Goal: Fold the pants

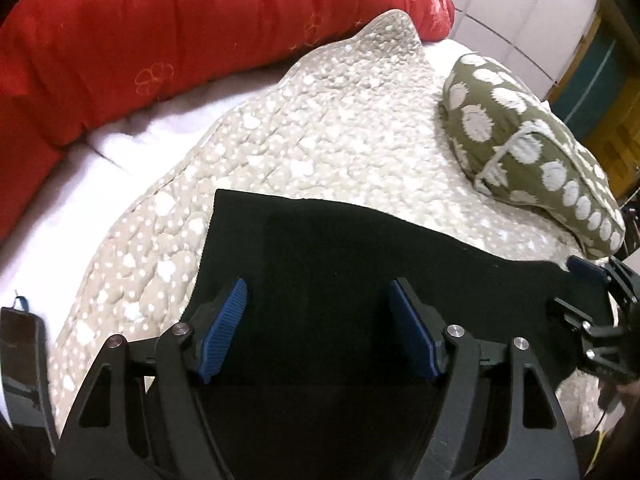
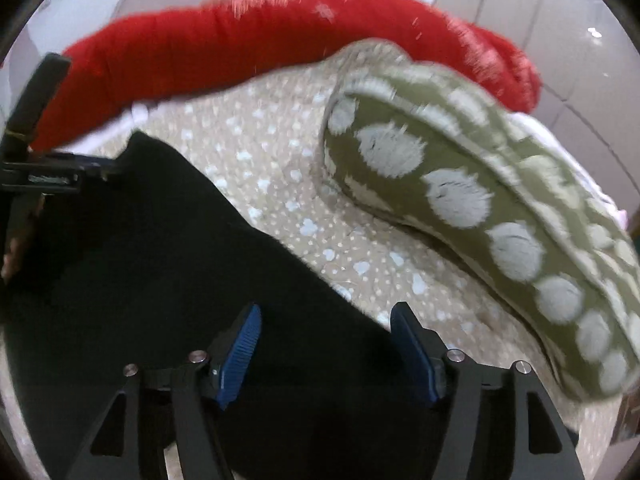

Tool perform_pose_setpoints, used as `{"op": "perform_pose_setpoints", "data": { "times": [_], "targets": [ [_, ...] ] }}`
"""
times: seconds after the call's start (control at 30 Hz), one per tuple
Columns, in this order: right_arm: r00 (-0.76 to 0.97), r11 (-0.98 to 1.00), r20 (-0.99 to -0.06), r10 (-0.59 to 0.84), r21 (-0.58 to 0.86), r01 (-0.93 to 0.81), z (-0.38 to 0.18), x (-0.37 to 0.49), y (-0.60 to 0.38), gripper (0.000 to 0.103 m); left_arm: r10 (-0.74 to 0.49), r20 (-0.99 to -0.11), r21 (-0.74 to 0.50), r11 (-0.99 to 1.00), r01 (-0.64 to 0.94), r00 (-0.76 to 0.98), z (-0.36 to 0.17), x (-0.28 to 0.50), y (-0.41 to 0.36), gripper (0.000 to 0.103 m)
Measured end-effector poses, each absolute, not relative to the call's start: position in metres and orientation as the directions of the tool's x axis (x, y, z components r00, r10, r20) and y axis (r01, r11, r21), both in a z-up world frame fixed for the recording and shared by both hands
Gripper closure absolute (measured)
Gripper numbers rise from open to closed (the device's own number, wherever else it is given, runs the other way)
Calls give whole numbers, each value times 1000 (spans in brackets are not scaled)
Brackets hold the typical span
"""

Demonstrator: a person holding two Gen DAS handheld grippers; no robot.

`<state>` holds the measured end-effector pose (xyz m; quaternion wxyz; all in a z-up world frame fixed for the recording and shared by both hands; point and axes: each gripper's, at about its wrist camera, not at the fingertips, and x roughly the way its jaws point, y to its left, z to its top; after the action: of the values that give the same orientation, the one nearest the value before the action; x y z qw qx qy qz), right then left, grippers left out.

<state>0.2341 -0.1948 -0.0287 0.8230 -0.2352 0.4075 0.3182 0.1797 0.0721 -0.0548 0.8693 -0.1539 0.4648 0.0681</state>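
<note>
Both grippers hang over the pants (image 1: 360, 264), which lie dark and flat on the quilt (image 1: 312, 128) at the near edge of the bed. Left gripper (image 1: 318, 328) has its jaws spread wide with nothing between the blue pads (image 1: 224, 328), directly above the cloth. Right gripper (image 2: 326, 350) is likewise spread and empty, straddling the right-hand edge of the pants, one pad over cloth and the other over quilt.

My judgement is that the step in hand is taking hold of an edge for a fold. To do it well, each gripper should come down on the same hem, pinch all layers together, lift evenly, and carry the fold across without dragging the quilt along. The right one looks well placed at the edge; the left needs to shift toward an edge, since it now sits over the middle.

Counted: one pair of pants, two grippers, one quilt, one green spotted pillow (image 1: 532, 148), one red duvet (image 1: 160, 40).
</note>
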Motion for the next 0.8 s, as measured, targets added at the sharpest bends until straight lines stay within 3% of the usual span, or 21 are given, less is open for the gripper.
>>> {"op": "perform_pose_setpoints", "data": {
  "times": [0.1, 0.17, 0.27, 0.3, 0.6, 0.8],
  "targets": [
    [386, 680, -851, 355, -48, -732, -46, 254, -194, 39, -38, -812, -218, 945, -242, 583, -58, 179, 73, 22],
    [368, 692, -840, 398, 12, -722, -47, 256, -200, 53, -44, -805, -227, 944, -240, 592, -58, 178, 74, 21],
    [446, 731, -816, 367, -43, -681, -38, 241, -209, 96, -64, -794, -262, 933, -246, 604, -54, 174, 80, 21],
    [464, 745, -808, 364, -46, -665, -33, 236, -213, 99, -60, -793, -269, 927, -260, 607, -51, 170, 83, 21],
    [562, 760, -695, 449, -35, -649, 21, 94, -244, 99, -21, -742, -334, 878, -342, 670, -15, 101, 122, 21],
    [520, 768, -677, 521, 107, -631, -7, -12, -249, 99, 6, -693, -366, 858, -360, 721, 1, 28, 141, 21]
  ]
}}
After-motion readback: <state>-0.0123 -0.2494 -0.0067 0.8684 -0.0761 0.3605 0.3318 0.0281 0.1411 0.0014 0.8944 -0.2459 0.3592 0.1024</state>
